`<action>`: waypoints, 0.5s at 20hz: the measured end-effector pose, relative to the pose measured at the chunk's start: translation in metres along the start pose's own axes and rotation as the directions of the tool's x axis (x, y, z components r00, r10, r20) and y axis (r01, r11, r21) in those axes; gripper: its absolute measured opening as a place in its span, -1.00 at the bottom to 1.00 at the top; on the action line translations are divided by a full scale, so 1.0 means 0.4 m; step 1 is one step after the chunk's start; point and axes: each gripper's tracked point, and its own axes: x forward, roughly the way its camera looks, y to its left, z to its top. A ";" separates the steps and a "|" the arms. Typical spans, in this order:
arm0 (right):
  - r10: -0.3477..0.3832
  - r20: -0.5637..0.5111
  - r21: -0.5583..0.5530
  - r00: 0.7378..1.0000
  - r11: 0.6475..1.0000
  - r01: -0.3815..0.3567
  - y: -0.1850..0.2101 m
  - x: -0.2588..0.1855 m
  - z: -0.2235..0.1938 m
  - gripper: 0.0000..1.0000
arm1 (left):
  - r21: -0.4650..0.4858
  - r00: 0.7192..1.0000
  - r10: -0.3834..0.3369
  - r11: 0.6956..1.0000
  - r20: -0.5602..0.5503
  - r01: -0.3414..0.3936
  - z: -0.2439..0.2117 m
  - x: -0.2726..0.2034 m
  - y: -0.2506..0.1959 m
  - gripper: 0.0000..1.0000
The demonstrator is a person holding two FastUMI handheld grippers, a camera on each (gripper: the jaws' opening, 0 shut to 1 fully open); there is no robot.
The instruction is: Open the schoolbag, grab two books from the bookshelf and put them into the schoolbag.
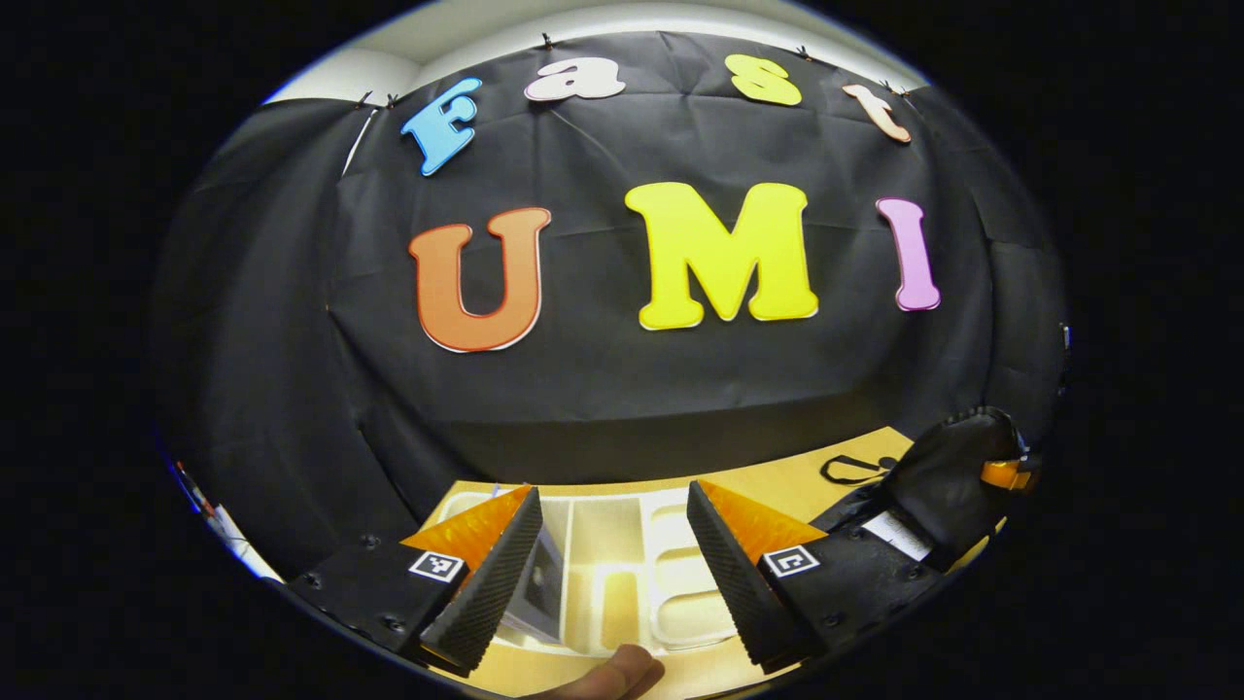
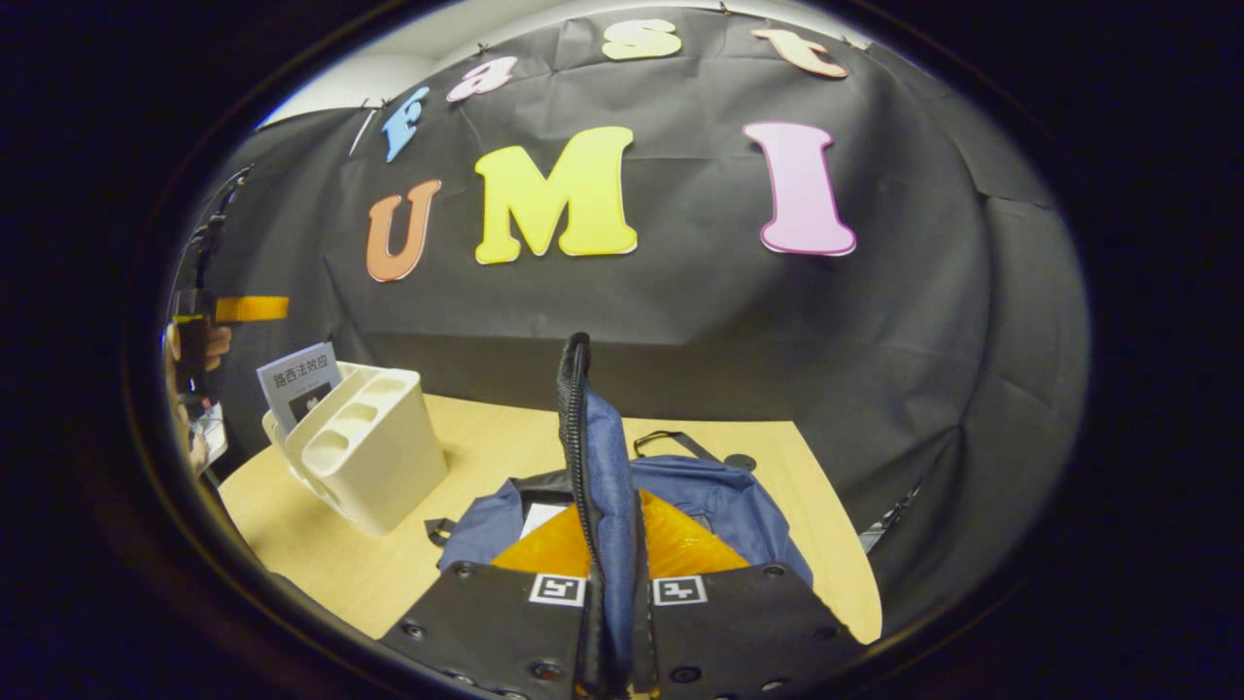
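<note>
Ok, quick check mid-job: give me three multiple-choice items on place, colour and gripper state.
1. The cream plastic bookshelf stands:
A on the wooden table
B inside the bag
C on the floor

2. The fabric schoolbag is:
A red
B navy blue
C green

3. The right gripper is:
A open
B shut on nothing
C shut on the schoolbag's flap

Answers: 1 A, its base rests on the tabletop. 2 B, blue cloth shows around the gripper. 3 C, both fingers press the upright flap.

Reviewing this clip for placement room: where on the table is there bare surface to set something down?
Bare tabletop lies between the bookshelf and the schoolbag, and runs behind the bag to the wall. A smaller strip sits right of the bag. It is crowded near the front, where the right gripper clamps the bag's flap.
</note>
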 end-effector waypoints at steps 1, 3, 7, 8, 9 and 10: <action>0.000 -0.001 -0.002 1.000 1.000 0.000 0.002 0.000 -0.002 -0.79 | -0.001 1.000 0.009 1.000 -0.012 -0.009 0.018 0.004 0.026 0.92; 0.003 -0.001 0.002 1.000 1.000 -0.003 0.004 -0.002 -0.001 -0.79 | -0.040 0.999 0.021 0.999 -0.043 -0.022 0.039 0.014 0.078 0.91; 0.011 -0.014 -0.007 1.000 1.000 -0.012 0.018 0.001 -0.007 -0.79 | -0.035 0.984 0.058 0.997 -0.166 -0.064 0.022 0.065 0.172 0.91; 0.014 -0.016 -0.014 1.000 1.000 -0.014 0.023 0.005 -0.008 -0.79 | -0.032 0.974 0.042 0.998 -0.224 -0.050 0.001 0.083 0.174 0.91; 0.016 -0.019 -0.021 1.000 1.000 -0.016 0.026 0.005 -0.009 -0.79 | -0.039 0.955 0.038 0.998 -0.296 -0.052 -0.032 0.089 0.182 0.91; 0.014 -0.021 -0.027 1.000 1.000 -0.015 0.028 0.006 -0.008 -0.79 | -0.057 0.927 0.006 0.998 -0.375 -0.029 -0.068 0.098 0.169 0.90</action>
